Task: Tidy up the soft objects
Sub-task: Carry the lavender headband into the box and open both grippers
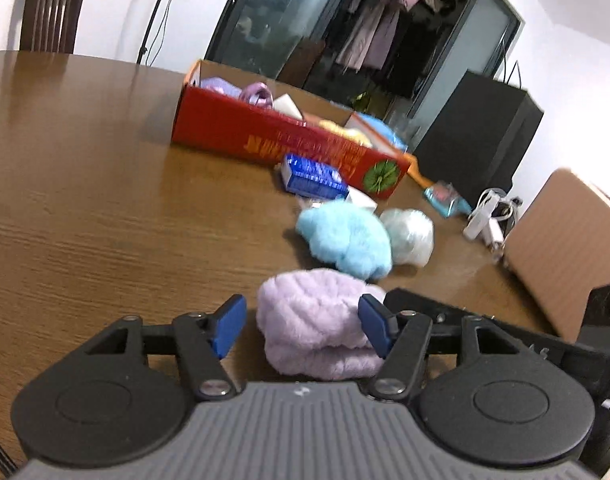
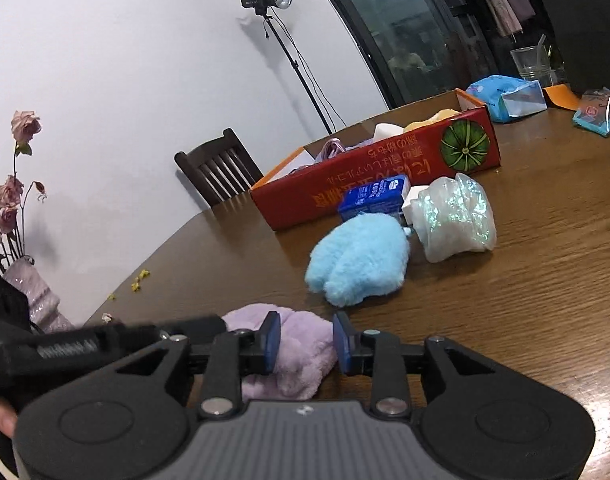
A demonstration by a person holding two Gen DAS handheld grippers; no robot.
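The purple towel (image 1: 317, 320) lies folded on the desk (image 1: 105, 200), directly ahead of both claws and nearest of all the soft items. The left claw (image 1: 303, 328) stands wide open with the towel between its blue pads (image 1: 229, 326); the right-side pad appears to touch the towel's edge, the left-side pad stands just clear, and nothing is gripped yet. The right claw (image 2: 307, 344) is partly open, with its pads over the towel's right portion and a strip of towel showing in the gap; whether the pads touch the fabric cannot be told. In the left wrist view the fold runs roughly left to right, across the line of the fingers, so the left claw spans the long axis and is judged the better placed to close on the bundle. Beyond the towel, well forward and slightly right, lies the blue plush (image 1: 347, 240), touching or just beside the white pouch (image 1: 409, 236). Farther on is a blue packet (image 1: 313, 178), just beside the red box (image 1: 281, 140), which already holds several soft items. The box lies forward of the towel, with the plush between them, so a carry to it would probably have to pass over or around the plush.
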